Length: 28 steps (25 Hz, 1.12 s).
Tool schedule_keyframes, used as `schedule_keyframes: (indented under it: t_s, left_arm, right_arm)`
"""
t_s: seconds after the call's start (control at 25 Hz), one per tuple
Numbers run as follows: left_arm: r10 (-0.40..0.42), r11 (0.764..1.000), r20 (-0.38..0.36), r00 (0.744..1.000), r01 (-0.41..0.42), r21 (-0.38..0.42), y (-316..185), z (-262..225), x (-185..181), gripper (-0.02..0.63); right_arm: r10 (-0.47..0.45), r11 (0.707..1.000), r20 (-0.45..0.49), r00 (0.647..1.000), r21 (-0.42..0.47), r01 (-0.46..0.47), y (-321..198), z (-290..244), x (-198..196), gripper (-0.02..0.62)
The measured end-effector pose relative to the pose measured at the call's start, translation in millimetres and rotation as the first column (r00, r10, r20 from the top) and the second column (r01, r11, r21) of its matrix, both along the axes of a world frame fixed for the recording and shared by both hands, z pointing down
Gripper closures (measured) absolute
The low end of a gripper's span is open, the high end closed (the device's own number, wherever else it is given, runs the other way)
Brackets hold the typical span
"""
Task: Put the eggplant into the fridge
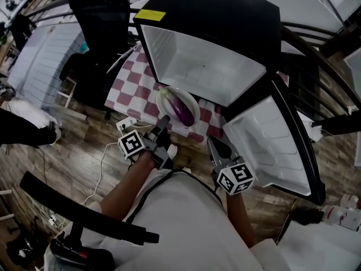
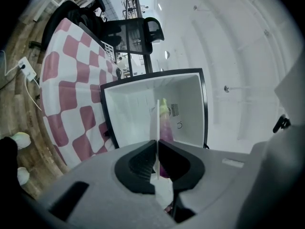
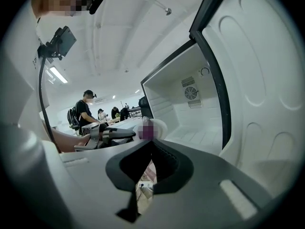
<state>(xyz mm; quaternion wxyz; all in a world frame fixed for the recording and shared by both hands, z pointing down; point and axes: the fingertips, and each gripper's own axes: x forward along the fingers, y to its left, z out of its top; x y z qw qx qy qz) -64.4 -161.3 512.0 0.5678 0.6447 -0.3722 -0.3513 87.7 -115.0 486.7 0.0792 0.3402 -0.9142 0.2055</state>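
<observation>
Setting: open-plan lab or office hall. Evidence: small fridge standing open on a check-clothed counter; black office chair beside the fridge; wood-look floor with power strip and cables before it; people at desks beyond, under ceiling strip lights.

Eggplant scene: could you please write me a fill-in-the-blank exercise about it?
The eggplant lies on a white ____.
The ____ tongs are shut on the plate's rim.
The fridge door stands ____.
Missing words: plate; left; open.
</observation>
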Motion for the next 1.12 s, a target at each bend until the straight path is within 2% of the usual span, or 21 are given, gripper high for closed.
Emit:
schedule_keyframes:
  t_s: [0.36, 0.84, 1.12]
  left_arm:
    - [0.084, 0.996, -0.006, 0.996, -0.084, -0.012, -31, 4, -11, 0.583]
    - [0.218, 0.976, -0.02, 0.976, -0.219, -0.023, -79, 22, -26, 0.582]
    - [0.287, 0.956, 0.042, 0.957, -0.284, -0.076, -102, 51, -29, 0.583]
  right_arm:
    - [0.067, 0.998, -0.01, 0.998, 0.008, -0.067, -31, -4, -21, 0.589]
    - [0.212, 0.977, -0.047, 0.976, 0.001, -0.213, -63, 4, -35, 0.589]
    - [0.268, 0.963, -0.057, 0.962, 0.01, -0.268, -83, 8, -47, 0.589]
